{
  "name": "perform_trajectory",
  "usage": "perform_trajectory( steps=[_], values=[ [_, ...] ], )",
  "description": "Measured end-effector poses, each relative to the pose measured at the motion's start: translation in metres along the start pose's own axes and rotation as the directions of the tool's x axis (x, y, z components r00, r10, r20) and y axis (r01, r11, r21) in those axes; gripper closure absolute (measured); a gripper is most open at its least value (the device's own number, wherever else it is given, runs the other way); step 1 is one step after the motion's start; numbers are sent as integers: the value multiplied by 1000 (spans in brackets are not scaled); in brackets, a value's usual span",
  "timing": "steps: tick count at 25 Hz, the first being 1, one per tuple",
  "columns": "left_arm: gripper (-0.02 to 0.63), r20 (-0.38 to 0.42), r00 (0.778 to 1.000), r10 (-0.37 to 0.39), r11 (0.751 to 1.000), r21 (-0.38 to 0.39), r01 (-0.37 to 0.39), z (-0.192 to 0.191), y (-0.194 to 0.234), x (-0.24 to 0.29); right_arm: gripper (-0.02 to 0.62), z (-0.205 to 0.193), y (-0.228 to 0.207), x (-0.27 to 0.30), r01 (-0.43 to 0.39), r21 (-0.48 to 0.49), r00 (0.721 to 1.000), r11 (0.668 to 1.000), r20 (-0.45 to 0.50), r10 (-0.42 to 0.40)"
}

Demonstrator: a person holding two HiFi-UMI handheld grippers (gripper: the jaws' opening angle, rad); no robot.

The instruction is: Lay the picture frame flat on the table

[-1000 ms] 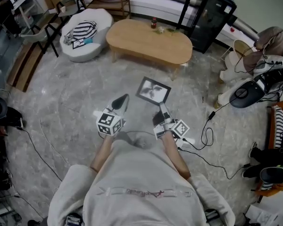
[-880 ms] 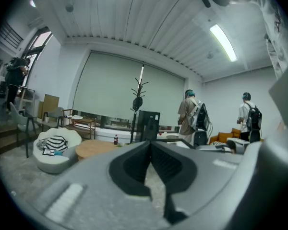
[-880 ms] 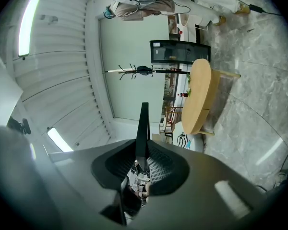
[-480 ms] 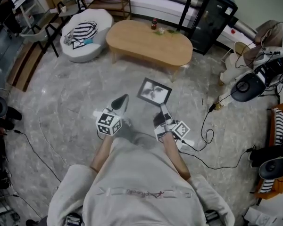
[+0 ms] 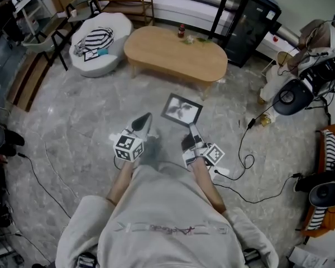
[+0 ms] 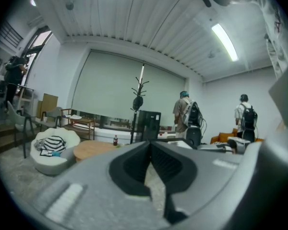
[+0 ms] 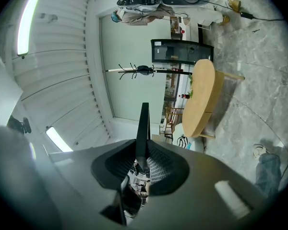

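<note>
Grey marbled floor, oval wooden table

The right gripper has its jaws clamped on the thin dark picture frame, seen edge-on at centre. An oval wooden surface lies right of it.

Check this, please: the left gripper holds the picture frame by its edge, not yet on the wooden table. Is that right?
Wrong gripper: the right gripper holds the picture frame by its edge, as the right gripper view shows. The frame is indeed not yet on the wooden table.
</note>
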State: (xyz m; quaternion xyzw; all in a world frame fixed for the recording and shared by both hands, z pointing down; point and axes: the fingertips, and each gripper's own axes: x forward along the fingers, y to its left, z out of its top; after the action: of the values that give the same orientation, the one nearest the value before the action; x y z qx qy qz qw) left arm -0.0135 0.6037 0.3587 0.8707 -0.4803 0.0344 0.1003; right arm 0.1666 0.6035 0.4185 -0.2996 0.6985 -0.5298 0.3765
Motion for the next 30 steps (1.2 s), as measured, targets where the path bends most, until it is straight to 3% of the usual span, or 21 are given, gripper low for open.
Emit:
perform_trajectory(
  steps=[10, 19, 30],
  values=[
    [606, -4, 1000, -5, 1000, -18, 5, -2, 37, 42, 520, 22, -25, 44, 22, -15, 1000, 1000, -4, -22],
    [606, -14, 1000, -25, 998, -51, 24, 3, 87, 110, 520, 55, -49, 110, 39, -31, 999, 999, -4, -39],
    [606, -37, 999, -18, 998, -61, 16, 34, 176, 184, 520, 91, -74, 222, 53, -7, 998, 999, 20, -53]
  ],
)
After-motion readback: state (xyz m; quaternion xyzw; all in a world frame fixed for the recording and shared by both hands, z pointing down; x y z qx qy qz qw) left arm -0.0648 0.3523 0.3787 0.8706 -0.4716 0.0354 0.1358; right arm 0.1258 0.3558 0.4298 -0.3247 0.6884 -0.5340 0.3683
